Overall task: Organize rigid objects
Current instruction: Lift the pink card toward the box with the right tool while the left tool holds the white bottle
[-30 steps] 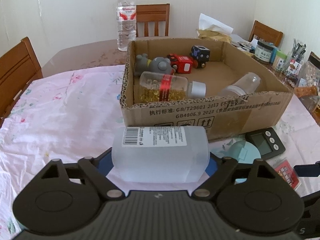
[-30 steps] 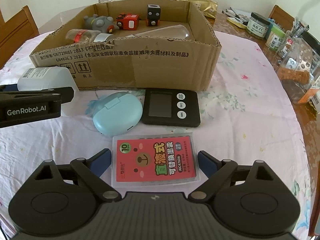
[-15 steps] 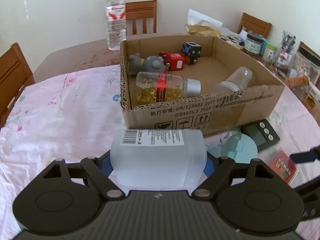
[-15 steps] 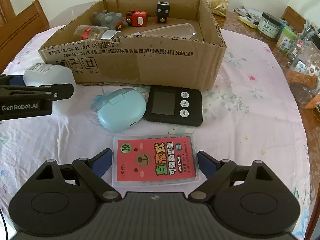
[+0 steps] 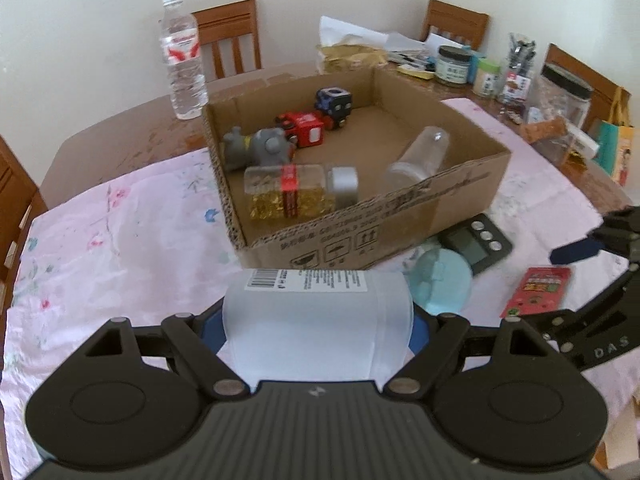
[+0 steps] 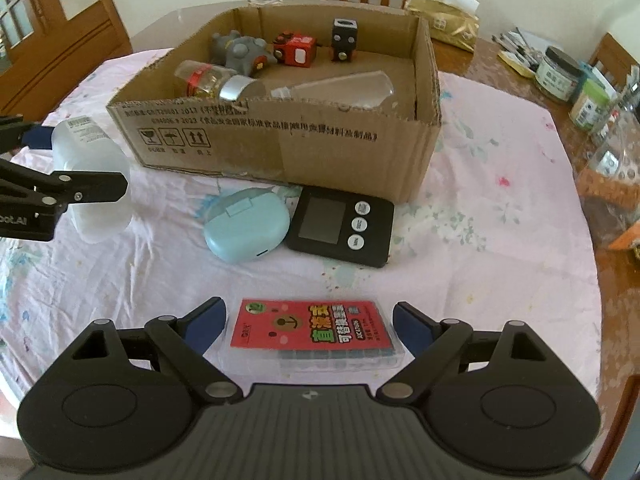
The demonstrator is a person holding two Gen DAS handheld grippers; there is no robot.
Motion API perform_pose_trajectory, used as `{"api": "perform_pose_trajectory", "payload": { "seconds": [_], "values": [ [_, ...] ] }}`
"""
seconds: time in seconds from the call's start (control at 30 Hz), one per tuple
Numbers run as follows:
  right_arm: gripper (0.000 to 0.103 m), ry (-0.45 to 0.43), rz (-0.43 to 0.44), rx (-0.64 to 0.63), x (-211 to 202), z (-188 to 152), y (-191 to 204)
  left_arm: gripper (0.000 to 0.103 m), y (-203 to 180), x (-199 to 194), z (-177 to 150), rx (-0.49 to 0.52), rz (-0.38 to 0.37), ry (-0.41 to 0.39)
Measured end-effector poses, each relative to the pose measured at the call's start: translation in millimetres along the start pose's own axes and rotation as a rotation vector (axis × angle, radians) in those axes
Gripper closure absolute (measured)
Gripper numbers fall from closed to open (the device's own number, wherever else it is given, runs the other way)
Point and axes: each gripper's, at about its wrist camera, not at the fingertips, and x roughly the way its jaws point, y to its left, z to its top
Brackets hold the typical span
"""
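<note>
Your left gripper [image 5: 318, 326] points steeply down, clamped across a frosted bottle [image 5: 318, 320] held just in front of the box [image 5: 360, 236]. The bottle's long axis runs crosswise between the pads; its white barcode label faces up. Your right gripper [image 6: 308, 326] also tilts down, jaws spread around a red card case [image 6: 316, 330], not touching it.

Both hand-held grippers angled downward: left [image 5: 318, 320] clamped, right [image 6: 308, 330] apart.
</note>
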Motion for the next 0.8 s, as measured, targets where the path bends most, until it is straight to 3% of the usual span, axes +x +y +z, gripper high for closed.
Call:
{"api": "perform_pose_trajectory", "payload": {
  "seconds": [0.03,0.07,0.1,0.13,0.2,0.23,0.27,0.33,0.4,0.57,0.73,0.8],
  "values": [
    [0.011,-0.002,0.006,-0.006,-3.0,1.1,-1.5,0.020,-0.4,-2.6,1.9,0.002,-0.009,-0.001],
    [0.034,-0.005,0.020,-0.011,-6.4,2.8,-3.1,0.020,-0.9,-6.0,4.5,0.008,-0.018,-0.002],
    [0.043,0.017,0.051,-0.019,-7.9,5.7,-5.4,0.020,-1.3,-8.5,6.4,0.014,-0.023,-0.004],
    [0.044,0.035,0.053,-0.020,-8.1,7.9,-7.2,0.020,-2.3,-10.8,8.5,0.022,-0.025,-0.007],
    [0.043,0.047,0.051,-0.058,-7.8,9.6,-9.1,0.020,-5.1,-14.4,12.2,0.041,-0.028,-0.018],
    [0.037,0.048,0.053,-0.078,-7.6,9.4,-9.6,0.020,-6.1,-14.9,13.2,0.047,-0.026,-0.023],
    [0.017,0.040,0.048,-0.077,-8.8,8.0,-11.3,0.020,-7.5,-15.6,13.5,0.052,-0.022,-0.028],
    [0.000,0.007,0.067,-0.055,-12.7,4.2,-17.4,0.020,-8.8,-16.5,13.1,0.047,-0.026,-0.030],
    [0.000,0.004,0.082,-0.048,-12.0,1.8,-20.7,0.020,-10.0,-16.4,11.5,0.039,-0.034,-0.026],
    [0.001,0.094,-0.026,0.033,8.7,-3.0,-25.1,0.020,-13.8,-13.9,7.0,0.035,-0.038,-0.012],
    [0.000,0.117,-0.047,0.084,20.2,-5.4,-17.8,0.020,-16.4,-14.3,6.1,0.035,-0.035,-0.007],
    [0.003,0.115,-0.011,0.095,23.9,-4.0,-14.2,0.020,-17.2,-14.5,6.8,0.038,-0.035,-0.010]
  ]
}}
